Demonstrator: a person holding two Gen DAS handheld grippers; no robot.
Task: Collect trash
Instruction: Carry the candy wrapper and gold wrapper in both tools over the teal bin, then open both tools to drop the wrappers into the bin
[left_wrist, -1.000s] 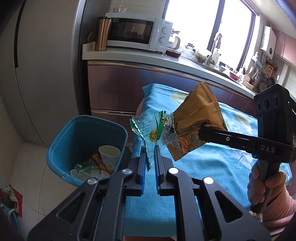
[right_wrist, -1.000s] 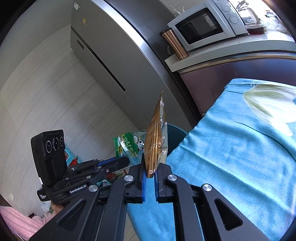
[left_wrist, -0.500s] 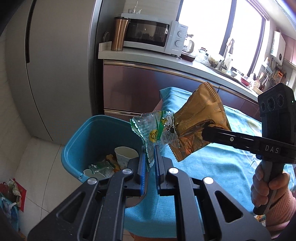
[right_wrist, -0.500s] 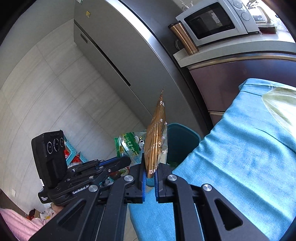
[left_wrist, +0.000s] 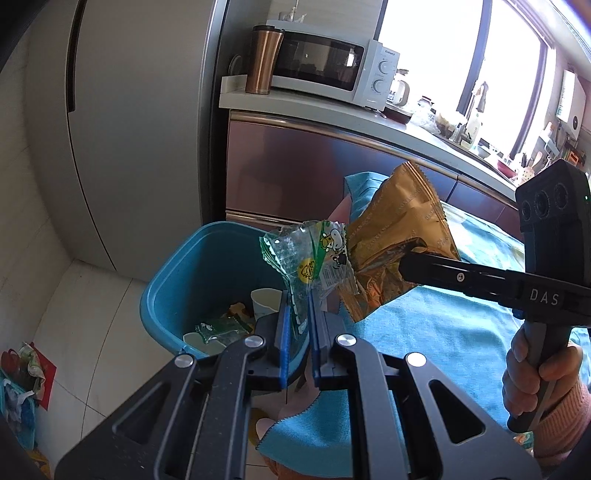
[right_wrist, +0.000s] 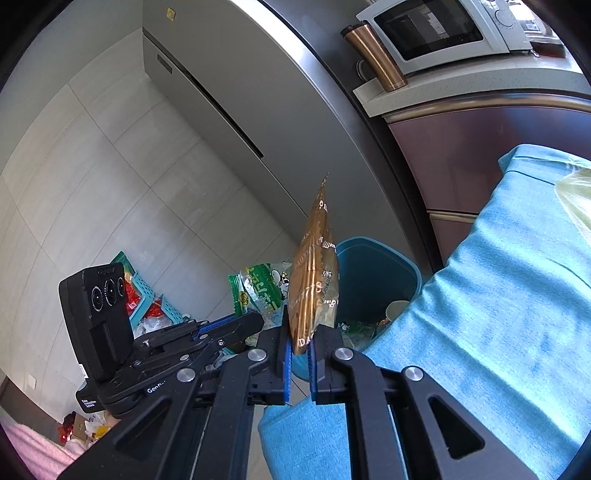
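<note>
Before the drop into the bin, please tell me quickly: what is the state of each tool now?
Left tool: closed, holding the green wrapper.
Right tool: closed, holding the gold snack bag.

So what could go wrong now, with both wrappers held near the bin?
1. The gold wrapper hangs partly over the blue cloth, not the bin; released here, it may miss.
2. The green wrapper touches or overlaps the gold one, so they might snag.
3. Both wrappers are light and could drift past the rim.
</note>
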